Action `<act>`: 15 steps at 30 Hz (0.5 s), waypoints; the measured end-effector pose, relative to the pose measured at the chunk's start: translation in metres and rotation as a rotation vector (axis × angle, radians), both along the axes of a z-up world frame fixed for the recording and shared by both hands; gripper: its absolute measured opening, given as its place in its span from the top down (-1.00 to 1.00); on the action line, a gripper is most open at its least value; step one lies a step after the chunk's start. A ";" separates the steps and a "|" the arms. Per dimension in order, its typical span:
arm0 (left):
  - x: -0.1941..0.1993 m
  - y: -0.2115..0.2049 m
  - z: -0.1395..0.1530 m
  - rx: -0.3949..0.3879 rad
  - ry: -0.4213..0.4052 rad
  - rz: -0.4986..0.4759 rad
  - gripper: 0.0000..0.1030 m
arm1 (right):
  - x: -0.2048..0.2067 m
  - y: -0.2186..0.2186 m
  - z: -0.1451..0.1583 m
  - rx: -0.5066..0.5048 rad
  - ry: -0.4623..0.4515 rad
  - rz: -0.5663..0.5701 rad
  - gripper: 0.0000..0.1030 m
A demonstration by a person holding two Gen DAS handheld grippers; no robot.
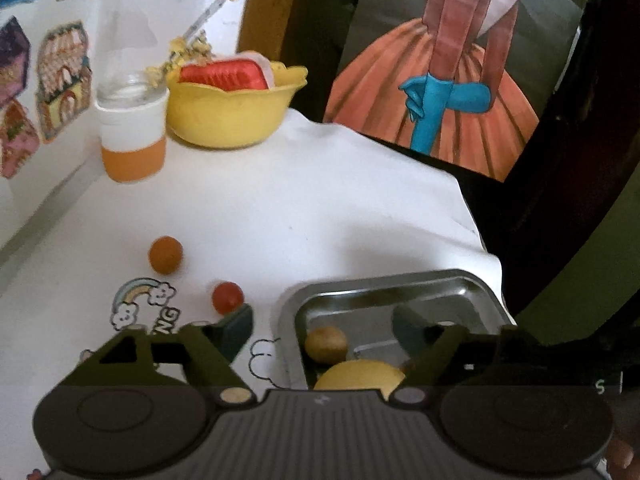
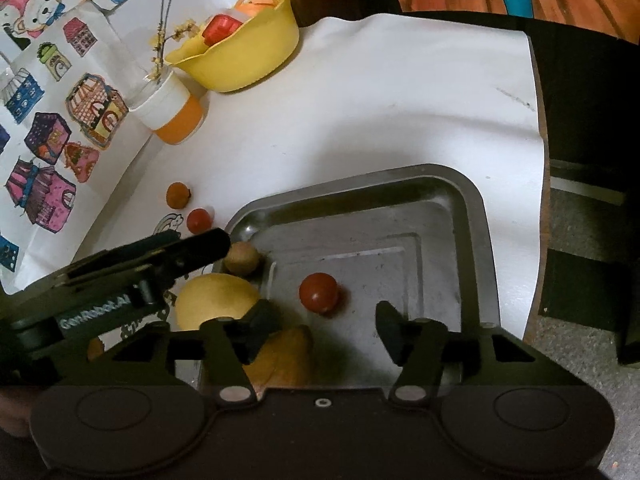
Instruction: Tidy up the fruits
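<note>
White cloth covers the table where I sort fruit. My right claw (image 2: 324,330) hangs spread and empty over the metal tray (image 2: 476,208); my left claw (image 1: 320,328), also spread and empty, hovers at the tray's near-left edge. Inside the tray lie a red tomato (image 2: 319,292), a brown fruit (image 2: 241,258), a yellow lemon (image 2: 216,304) and a tan fruit (image 2: 286,356). Outside, an orange fruit (image 1: 165,255) and another tomato (image 1: 227,297) wait on the cloth, so I judge the job mostly done.

White "GenRobot.AI" on the left gripper (image 2: 192,250) arm, letters "NG" on the rainbow sticker (image 1: 146,306) (rest hidden)
</note>
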State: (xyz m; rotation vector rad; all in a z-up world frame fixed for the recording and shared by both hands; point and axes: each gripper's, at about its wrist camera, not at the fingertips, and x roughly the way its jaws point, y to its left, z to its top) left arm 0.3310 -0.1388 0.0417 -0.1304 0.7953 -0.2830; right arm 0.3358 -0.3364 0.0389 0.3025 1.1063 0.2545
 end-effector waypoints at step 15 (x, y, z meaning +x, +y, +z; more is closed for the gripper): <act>-0.042 0.019 0.032 -0.005 -0.083 0.062 -0.99 | -0.039 0.011 0.034 -0.032 -0.107 0.023 -0.89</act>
